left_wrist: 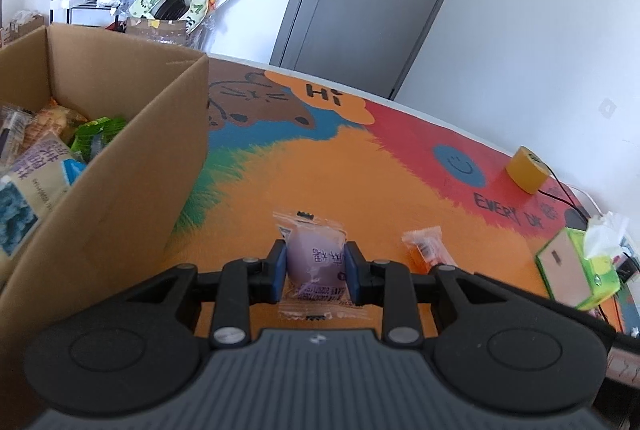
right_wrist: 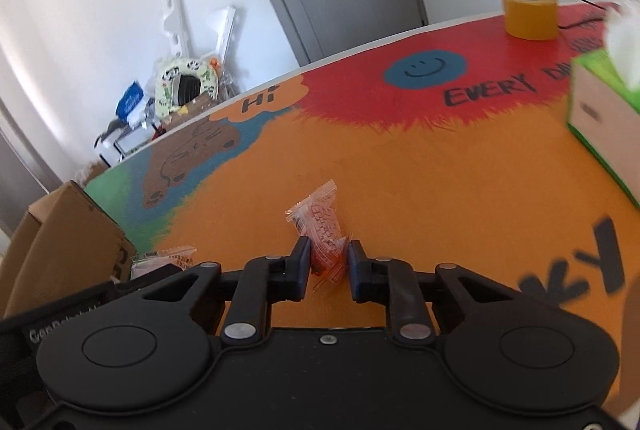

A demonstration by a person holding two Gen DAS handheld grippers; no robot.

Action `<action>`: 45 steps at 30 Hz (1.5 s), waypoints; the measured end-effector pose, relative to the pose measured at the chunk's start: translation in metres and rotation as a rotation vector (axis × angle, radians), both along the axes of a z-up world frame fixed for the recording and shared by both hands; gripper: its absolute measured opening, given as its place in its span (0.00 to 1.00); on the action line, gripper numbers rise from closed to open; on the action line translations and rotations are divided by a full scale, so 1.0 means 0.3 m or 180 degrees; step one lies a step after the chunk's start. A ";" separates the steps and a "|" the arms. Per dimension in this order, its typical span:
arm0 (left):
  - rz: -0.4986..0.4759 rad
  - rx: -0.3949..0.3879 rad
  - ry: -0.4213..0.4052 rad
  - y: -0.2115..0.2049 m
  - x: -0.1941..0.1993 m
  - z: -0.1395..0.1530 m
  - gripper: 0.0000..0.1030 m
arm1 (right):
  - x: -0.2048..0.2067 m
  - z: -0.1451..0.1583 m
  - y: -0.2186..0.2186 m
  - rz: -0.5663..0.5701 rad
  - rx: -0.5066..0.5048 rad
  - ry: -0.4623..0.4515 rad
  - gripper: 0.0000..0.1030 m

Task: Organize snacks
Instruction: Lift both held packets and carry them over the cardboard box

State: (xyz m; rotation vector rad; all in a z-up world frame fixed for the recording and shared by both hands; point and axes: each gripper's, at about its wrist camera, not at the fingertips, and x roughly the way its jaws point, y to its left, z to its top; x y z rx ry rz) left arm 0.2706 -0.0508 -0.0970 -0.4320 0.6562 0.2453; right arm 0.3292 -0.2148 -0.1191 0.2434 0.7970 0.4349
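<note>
My left gripper (left_wrist: 315, 272) is shut on a purple snack packet (left_wrist: 316, 258) in a clear wrapper, held just above the colourful tabletop. An open cardboard box (left_wrist: 132, 165) with several snack packs inside stands to its left. My right gripper (right_wrist: 329, 264) is shut on an orange snack packet (right_wrist: 322, 230), whose far end sticks out beyond the fingertips over the orange part of the table. That orange snack packet (left_wrist: 426, 248) also shows in the left wrist view, to the right of the purple one. The cardboard box (right_wrist: 64, 242) sits at the left edge of the right wrist view.
A green tissue box (left_wrist: 576, 266) stands at the table's right side, also seen as the tissue box (right_wrist: 604, 121). A yellow tape roll (right_wrist: 529, 14) with a black cable sits at the far right. A grey door and floor clutter lie beyond the table.
</note>
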 end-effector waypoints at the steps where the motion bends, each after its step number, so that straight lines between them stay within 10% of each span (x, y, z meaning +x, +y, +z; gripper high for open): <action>1: -0.0014 0.0006 -0.0018 -0.004 -0.009 0.007 0.28 | -0.014 0.004 -0.009 -0.0028 0.0034 -0.0004 0.20; 45: 0.0278 0.0053 -0.0825 0.210 -0.490 0.274 0.28 | -0.428 0.317 0.126 0.0202 0.0435 -0.0785 0.20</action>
